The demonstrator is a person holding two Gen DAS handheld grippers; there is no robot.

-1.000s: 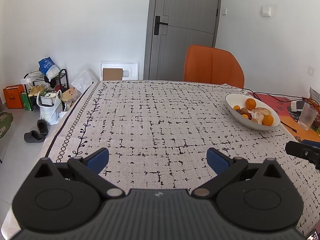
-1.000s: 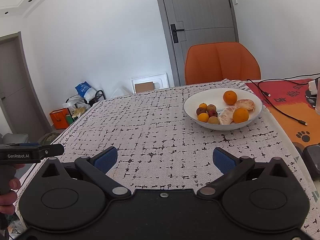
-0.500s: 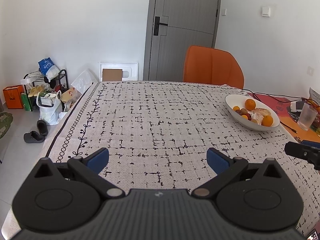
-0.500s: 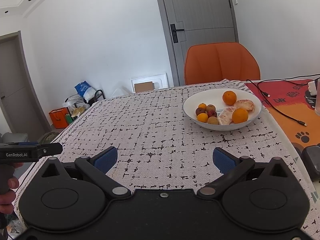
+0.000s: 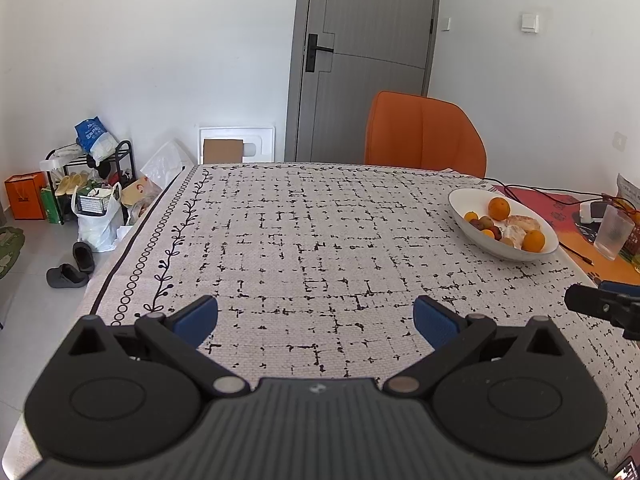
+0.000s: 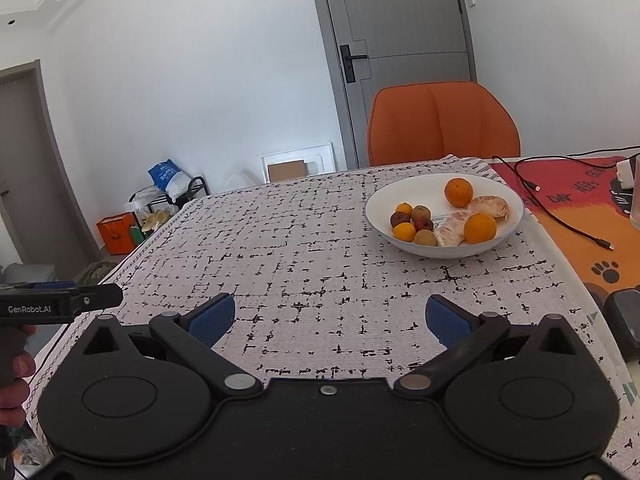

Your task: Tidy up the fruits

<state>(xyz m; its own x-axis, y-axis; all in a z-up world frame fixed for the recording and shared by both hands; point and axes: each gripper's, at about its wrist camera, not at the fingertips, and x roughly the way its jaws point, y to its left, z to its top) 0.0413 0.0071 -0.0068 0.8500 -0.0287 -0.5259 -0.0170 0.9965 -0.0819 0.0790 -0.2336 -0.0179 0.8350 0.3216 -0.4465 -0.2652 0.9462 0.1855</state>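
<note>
A white bowl (image 6: pixel 508 192) stands on the patterned tablecloth at the right, also in the left wrist view (image 5: pixel 460 200). It holds oranges (image 6: pixel 458 192), peeled citrus pieces (image 6: pixel 490 207) and several small brown and red fruits (image 6: pixel 421 213). My right gripper (image 6: pixel 330 320) is open and empty, hovering over the cloth short of the bowl. My left gripper (image 5: pixel 316 318) is open and empty over the cloth, left of the bowl. The other gripper's tip shows at the right edge of the left wrist view (image 5: pixel 600 306).
An orange chair (image 6: pixel 442 124) stands behind the table's far edge. An orange mat (image 6: pixel 576 200) with cables lies right of the bowl, with a plastic cup (image 5: pixel 612 232) on it. Bags, a rack and slippers (image 5: pixel 72 268) are on the floor at the left.
Both grippers have drifted slightly back from the bowl; both stay open and empty. The fruit has not moved.
</note>
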